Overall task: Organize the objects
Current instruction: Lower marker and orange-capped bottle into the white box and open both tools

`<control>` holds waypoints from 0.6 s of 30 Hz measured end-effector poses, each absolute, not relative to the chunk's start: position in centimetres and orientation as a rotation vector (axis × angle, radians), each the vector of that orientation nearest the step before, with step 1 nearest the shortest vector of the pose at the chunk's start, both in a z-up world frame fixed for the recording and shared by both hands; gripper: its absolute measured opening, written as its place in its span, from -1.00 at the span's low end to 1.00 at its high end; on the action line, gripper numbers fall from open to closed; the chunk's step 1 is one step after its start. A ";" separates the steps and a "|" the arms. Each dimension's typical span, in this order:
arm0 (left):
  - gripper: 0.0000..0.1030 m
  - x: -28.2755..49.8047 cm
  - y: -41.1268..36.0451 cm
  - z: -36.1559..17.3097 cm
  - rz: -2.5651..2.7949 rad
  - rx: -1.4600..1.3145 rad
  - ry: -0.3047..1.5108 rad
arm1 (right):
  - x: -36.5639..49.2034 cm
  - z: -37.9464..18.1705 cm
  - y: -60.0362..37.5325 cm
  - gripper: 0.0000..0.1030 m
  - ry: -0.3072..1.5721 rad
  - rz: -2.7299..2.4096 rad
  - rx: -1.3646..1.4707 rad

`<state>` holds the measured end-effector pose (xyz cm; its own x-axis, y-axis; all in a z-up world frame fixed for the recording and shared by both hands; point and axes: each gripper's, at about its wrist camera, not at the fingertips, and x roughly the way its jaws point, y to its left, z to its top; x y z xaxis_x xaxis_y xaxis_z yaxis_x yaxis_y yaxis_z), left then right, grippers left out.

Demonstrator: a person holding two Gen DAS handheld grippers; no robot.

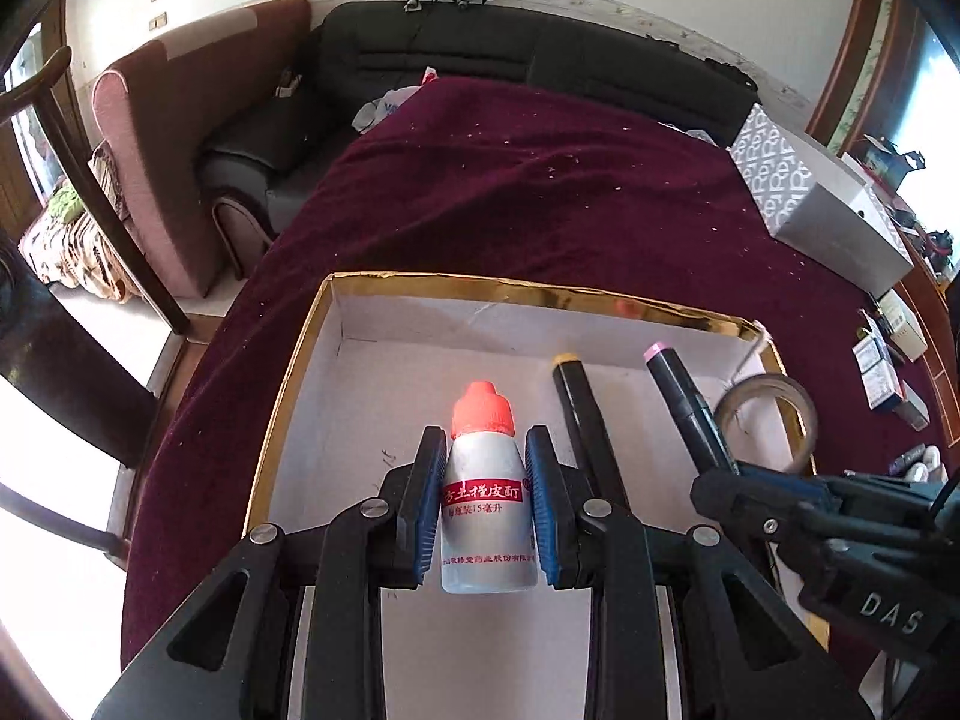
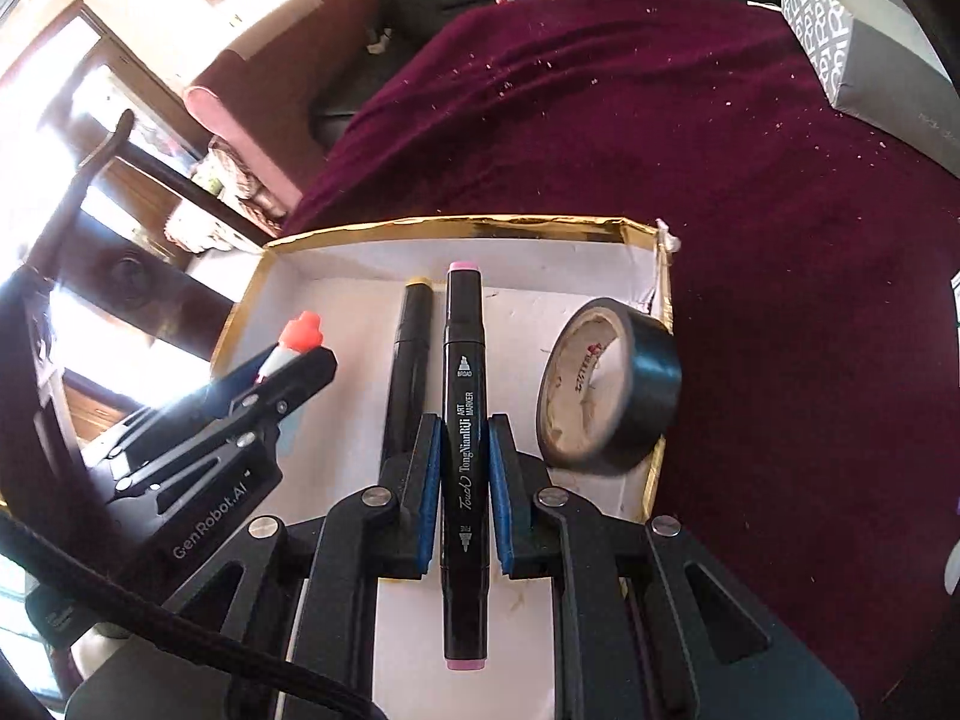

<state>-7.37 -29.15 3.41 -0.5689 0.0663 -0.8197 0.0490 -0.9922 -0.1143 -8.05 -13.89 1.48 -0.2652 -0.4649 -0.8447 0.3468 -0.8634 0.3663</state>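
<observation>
The bottle [image 1: 489, 489] – small, clear, red cap – sits centre-bottom of the left wrist view, pinched at its shoulders between the left gripper [image 1: 486, 504] pads, jaws closed to about bottle width. It's over the white floor of the gold-rimmed box [image 1: 420, 285]. Whether it touches the floor I can't tell.

The pink-tipped marker [image 2: 463, 456] runs straight up the middle of the right wrist view, held near mid-barrel by the right gripper [image 2: 462, 498], jaws nearly shut on it.

Risks, as I judge them:
- Bottle is smooth & tapered – grip is on the slope below the cap, so it could squirt out or tip if released above the floor.
- Marker is round; dropped from height it'd roll into the yellow-tipped marker [image 2: 411, 360] just left of it, or toward the tape roll [image 2: 606, 384] leaning at the box's right wall.
- Both grippers are close together over the box – the left one fills the lower left of the right wrist view – so a careless move could knock them together.
- Tape roll stands on edge; a bump may topple it.
</observation>
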 end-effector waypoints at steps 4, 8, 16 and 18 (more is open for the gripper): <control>-0.55 -7.6 -29.1 3.1 2.767 -1.458 -0.191 | -8.3 1.0 -14.1 -0.75 -0.151 -2.150 1.508; -0.55 -7.8 -29.0 3.0 2.780 -1.459 -0.165 | -8.5 0.7 -14.3 -0.75 -0.151 -2.152 1.513; -0.55 -7.9 -29.2 2.9 2.830 -1.476 -0.153 | -8.5 0.5 -14.7 -0.75 -0.129 -2.161 1.509; -0.54 -7.8 -29.5 3.2 2.858 -1.467 -0.159 | -8.6 0.5 -14.6 -0.75 -0.138 -2.162 1.508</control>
<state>-7.83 -29.53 3.21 -0.5817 -0.0213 -0.8131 0.1114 -0.9923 -0.0537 -8.58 -14.62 0.54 -0.2638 -0.4503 -0.8530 0.3379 -0.8714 0.3555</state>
